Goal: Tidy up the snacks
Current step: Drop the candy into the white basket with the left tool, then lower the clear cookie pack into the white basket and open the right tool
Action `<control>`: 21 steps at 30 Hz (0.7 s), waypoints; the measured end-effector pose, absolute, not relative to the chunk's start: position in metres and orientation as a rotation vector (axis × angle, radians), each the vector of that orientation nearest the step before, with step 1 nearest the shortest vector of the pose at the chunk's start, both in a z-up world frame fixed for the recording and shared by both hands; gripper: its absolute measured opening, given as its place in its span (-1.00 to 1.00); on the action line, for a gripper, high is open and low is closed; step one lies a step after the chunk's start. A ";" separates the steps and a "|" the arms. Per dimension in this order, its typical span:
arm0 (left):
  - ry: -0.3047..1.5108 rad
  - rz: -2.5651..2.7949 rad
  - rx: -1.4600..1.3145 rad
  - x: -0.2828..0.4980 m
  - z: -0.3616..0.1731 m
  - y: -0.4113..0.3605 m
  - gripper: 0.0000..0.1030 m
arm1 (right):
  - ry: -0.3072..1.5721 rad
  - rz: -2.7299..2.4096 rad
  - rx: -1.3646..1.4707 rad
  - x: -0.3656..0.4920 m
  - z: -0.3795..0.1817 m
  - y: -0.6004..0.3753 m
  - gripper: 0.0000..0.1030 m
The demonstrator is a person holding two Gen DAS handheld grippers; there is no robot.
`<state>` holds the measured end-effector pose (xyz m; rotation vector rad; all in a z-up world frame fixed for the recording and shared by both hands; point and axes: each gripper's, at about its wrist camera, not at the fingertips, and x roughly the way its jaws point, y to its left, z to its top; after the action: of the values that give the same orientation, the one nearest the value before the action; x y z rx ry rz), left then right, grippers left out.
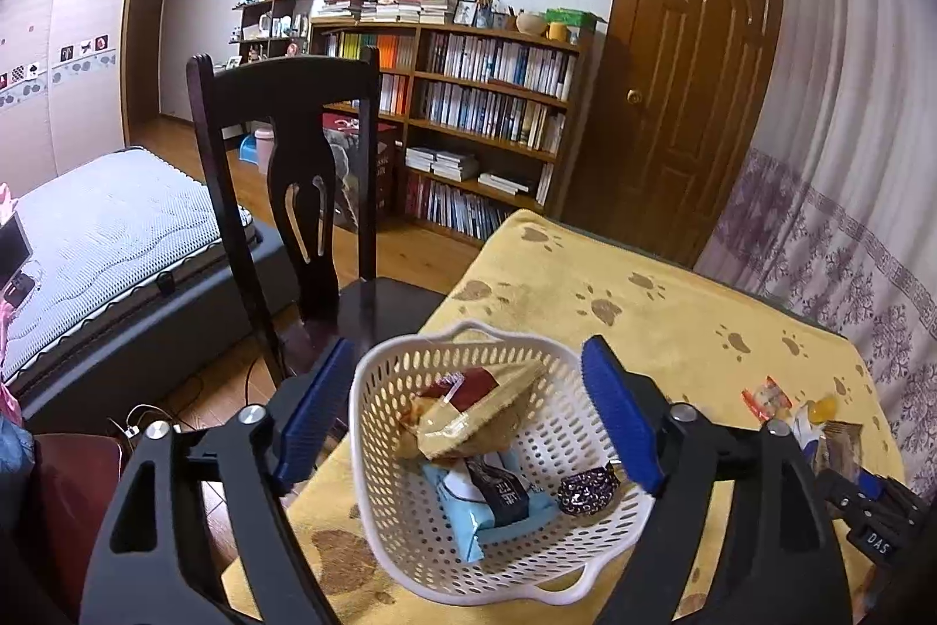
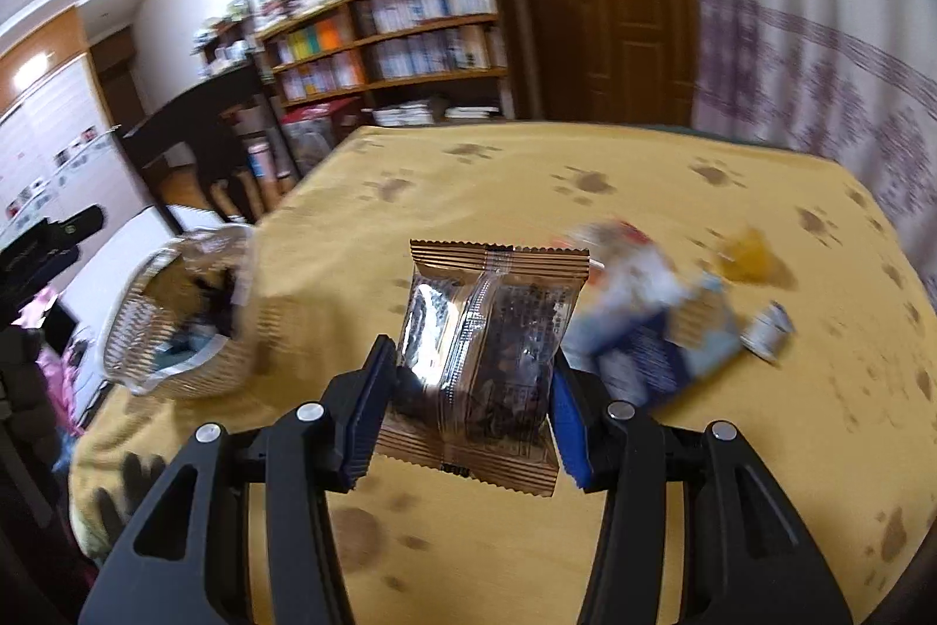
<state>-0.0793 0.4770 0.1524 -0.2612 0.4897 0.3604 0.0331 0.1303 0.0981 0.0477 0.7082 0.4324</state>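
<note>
Bedroom setup here: bookshelf [image 1: 468,109] and a wooden door [image 1: 691,86] in the back, and a table under a yellow paw-print cloth [image 2: 527,180] where all the snack sorting happens. The right gripper [image 2: 465,390] has its jaws clamped on a brown foil snack packet [image 2: 486,349], pinched across the middle and held up off the cloth. The white perforated basket [image 1: 404,496] sits at the table's left edge, with several wrapped snacks inside. The left gripper [image 1: 468,414] hangs over it with jaws spread wide, one finger on either side of the rim, gripping nothing.

Looks like the carry-to-basket step to me. My advice: keep the squeeze steady since foil is slippery, swing left, get right over the basket opening before letting go, and drop low so it doesn't bounce out. The left claw could steady the basket, since it's close to the edge. A few snacks [image 2: 656,332] are still loose on the cloth.
</note>
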 end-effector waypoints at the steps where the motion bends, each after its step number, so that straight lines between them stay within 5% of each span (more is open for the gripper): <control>1: 0.479 0.366 -0.262 -0.082 0.155 0.479 0.62 | 0.703 0.469 0.044 0.033 0.103 0.144 -0.03; 15: 0.397 0.415 -0.276 -0.103 0.173 0.503 0.77 | 0.689 0.780 -0.054 0.023 0.125 0.298 -0.02; 21: 0.390 0.422 -0.299 -0.106 0.174 0.511 0.89 | 0.704 0.827 0.000 0.033 0.124 0.317 0.31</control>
<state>-0.1064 0.5109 0.1736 -0.2993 0.3900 0.4219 0.0329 0.3168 0.1237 -0.0004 0.7040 0.8269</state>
